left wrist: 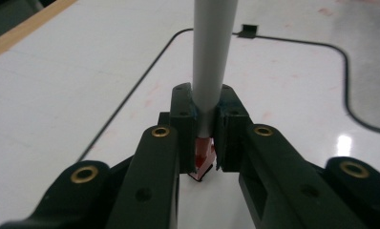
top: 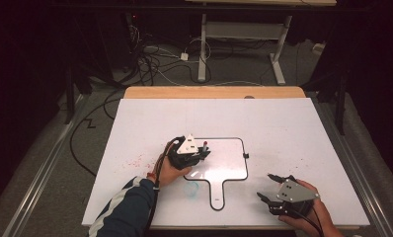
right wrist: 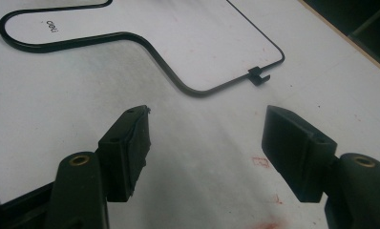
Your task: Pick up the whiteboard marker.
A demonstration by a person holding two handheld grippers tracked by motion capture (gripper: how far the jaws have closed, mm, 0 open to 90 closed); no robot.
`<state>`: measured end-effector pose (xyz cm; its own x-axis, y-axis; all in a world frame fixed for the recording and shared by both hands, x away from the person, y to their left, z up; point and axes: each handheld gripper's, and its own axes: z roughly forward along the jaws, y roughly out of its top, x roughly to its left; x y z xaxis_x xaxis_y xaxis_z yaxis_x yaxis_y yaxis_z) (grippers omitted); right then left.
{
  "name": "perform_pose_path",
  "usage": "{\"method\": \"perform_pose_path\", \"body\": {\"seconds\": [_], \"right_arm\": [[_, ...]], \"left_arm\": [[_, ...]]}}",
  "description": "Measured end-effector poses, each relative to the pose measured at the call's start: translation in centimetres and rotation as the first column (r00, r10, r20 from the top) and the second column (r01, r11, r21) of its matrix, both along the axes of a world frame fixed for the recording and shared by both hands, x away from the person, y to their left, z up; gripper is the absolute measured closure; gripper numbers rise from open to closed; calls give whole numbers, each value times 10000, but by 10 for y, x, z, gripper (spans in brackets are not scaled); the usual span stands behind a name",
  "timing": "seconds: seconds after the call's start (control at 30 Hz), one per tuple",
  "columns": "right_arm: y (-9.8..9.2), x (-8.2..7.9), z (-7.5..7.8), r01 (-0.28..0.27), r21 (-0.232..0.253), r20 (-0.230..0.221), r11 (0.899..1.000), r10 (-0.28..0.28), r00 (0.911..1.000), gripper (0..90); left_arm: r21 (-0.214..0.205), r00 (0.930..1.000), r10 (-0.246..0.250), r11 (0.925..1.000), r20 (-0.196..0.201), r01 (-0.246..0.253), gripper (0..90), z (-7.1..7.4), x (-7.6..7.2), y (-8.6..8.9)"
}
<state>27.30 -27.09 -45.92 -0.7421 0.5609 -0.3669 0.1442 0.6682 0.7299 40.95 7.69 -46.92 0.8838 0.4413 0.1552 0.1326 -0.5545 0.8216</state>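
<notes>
Right gripper (top: 269,190): nearest the person, at about 4 o'clock on the table, held in the right hand (top: 310,213); jaws spread wide with bare tabletop between them, gripping nothing.
Right gripper's outlook: the whiteboard's handle end lies at 11 o'clock ahead of its jaws, the small black clip (right wrist: 258,75) on the board's rim at 1 o'clock.
Left hand (top: 169,173): just past the table's near edge, at about 7 o'clock from the table's middle, in a dark sleeve with white stripes.
Left gripper (left wrist: 206,138): clenched on a grey marker (left wrist: 212,62), its pads pressing the barrel on both sides; the red tip (left wrist: 202,157) points down at the board.
Marker's place: over the left part of the whiteboard (top: 229,158), near its left rim.
Whiteboard: small, black-rimmed, with a handle pointing to 6 o'clock, lying flat at the table's middle.
Table (top: 283,128): white sheet, red smudges (top: 135,160) at 9 o'clock of the left gripper.
Floor beyond: cables (top: 155,64) at 11 o'clock.
</notes>
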Motion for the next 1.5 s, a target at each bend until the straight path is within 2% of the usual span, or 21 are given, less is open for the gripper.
{"method": "perform_pose_path", "body": {"seconds": [0.1,0.17,0.33,0.43,0.6,0.7,0.83,0.87,1.03,1.13,1.23,1.4,1.5], "right_arm": [[0,0,-1,68,31,-60,10000,-68,10000,344],[-1,0,-1,40,21,-49,10000,-40,10000,345],[-2,0,-1,67,41,-42,10000,-67,10000,344],[-2,0,0,24,29,-10,10000,-24,10000,345],[-2,0,0,31,2,9,10000,-31,10000,344],[-2,0,0,29,-7,33,10000,-29,10000,345],[-3,0,0,43,12,24,10000,-43,10000,345],[-2,0,0,43,-3,25,10000,-43,10000,345],[-1,0,0,21,-17,19,10000,-21,10000,345],[-1,0,0,13,-32,34,10000,-13,10000,345],[-2,0,0,30,-21,9,10000,-30,10000,345],[-2,0,0,9,-47,52,10000,-9,10000,345],[-2,-1,1,-11,-22,102,10000,11,9999,345]], "left_arm": [[-87,9974,721,9974,-18,-721,786,-1,11,15],[-332,9947,1006,9943,-191,-1011,787,-3,16,26],[-496,9905,1341,9895,-304,-1355,787,-4,19,33],[-847,9919,1089,9898,-658,-1143,786,-5,16,28],[-882,9980,143,9959,-617,-198,787,-6,1,12],[-1016,9974,-59,9948,-722,-15,787,-6,-6,13],[-831,9984,-80,9965,-557,34,787,-6,-8,17],[-772,9990,24,9970,-437,-58,787,-6,-6,18],[-765,9964,763,9939,-375,-790,787,-7,8,24],[-884,9950,838,9922,-538,-883,787,-7,8,27],[-971,9962,520,9935,-700,-587,787,-7,0,23],[-926,9975,-241,9955,-659,179,787,-6,-14,5],[-872,9965,-515,9951,-666,456,787,-6,-21,-1]]}}
